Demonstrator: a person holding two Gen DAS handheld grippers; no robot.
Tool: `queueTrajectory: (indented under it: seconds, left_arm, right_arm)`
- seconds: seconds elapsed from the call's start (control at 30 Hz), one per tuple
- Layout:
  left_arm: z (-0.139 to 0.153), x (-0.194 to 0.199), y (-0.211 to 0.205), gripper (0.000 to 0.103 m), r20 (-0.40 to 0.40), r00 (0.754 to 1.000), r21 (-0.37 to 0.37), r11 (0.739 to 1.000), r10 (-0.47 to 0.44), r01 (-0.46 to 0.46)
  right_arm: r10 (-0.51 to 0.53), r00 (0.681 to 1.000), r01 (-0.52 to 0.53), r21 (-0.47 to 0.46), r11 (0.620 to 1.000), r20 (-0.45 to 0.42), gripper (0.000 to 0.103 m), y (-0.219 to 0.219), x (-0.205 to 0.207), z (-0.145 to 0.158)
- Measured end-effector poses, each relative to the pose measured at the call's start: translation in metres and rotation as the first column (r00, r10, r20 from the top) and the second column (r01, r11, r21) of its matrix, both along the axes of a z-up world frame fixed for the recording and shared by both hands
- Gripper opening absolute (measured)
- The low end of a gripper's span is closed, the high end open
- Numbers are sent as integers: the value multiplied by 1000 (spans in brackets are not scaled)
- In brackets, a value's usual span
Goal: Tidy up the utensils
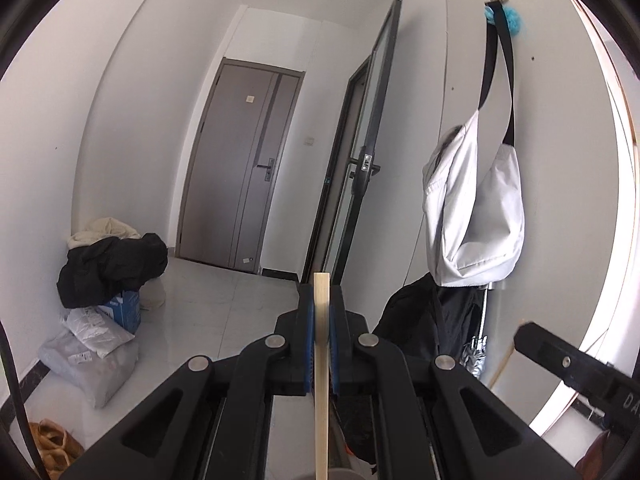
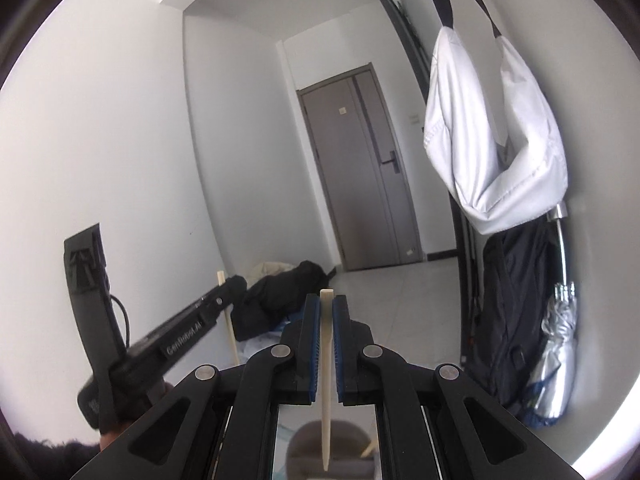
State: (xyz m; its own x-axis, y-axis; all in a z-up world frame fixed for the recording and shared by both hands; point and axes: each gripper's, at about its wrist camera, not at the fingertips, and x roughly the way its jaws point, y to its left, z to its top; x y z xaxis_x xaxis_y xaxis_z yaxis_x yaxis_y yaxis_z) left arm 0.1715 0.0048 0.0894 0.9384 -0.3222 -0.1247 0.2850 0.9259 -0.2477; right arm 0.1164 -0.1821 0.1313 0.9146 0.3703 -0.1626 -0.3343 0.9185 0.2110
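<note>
Nearest the lens, the left gripper (image 1: 322, 312) has its blue-padded fingers (image 1: 307, 320) pressed against a pale wooden chopstick (image 1: 321, 360), which stands upright between them. Its squared top pokes just above the fingertips and its lower length drops below the frame.

The right gripper (image 2: 327, 312) holds a second chopstick (image 2: 326, 380) the same way, though a sliver of gap shows beside each pad. Its flat butt sits just above the fingertips and its tapered point hangs down over a round grey holder (image 2: 328, 452), dimly seen beneath the fingers.

Both sticks look light, stiff, smooth and thin, so likely to pivot or slip in a loose pinch. The thicker squared upper end looks the surest place to grip.

The other gripper appears to the side in each view.
</note>
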Motion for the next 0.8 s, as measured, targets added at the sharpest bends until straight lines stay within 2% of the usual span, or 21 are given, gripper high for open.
queueTrajectory:
  seconds: [0.13,0.23,0.33,0.43,0.5,0.8]
  left_arm:
    - [-17,18,-12,2,8,1000,67,997,-27,27]
    - [-27,25,-16,2,8,999,84,996,-45,44]
    - [-35,25,-21,2,25,998,108,993,-60,57]
    - [-40,18,-27,2,62,991,148,983,-122,112]
    - [-42,16,-29,2,58,989,172,977,-138,126]
    - [-38,6,-10,2,-19,980,148,969,-196,197]
  right_arm:
    - [0,1000,1,19,1000,-20,6,0,27,-12]
    - [5,1000,-5,4,1000,-24,5,2,39,-21]
    - [5,999,-6,-22,1000,-33,6,6,45,-31]
    - [16,998,-17,-17,1000,-56,5,6,50,-44]
    - [26,997,-26,-3,1000,-74,5,6,52,-51]
    - [35,989,-36,-1,999,-144,7,9,49,-81]
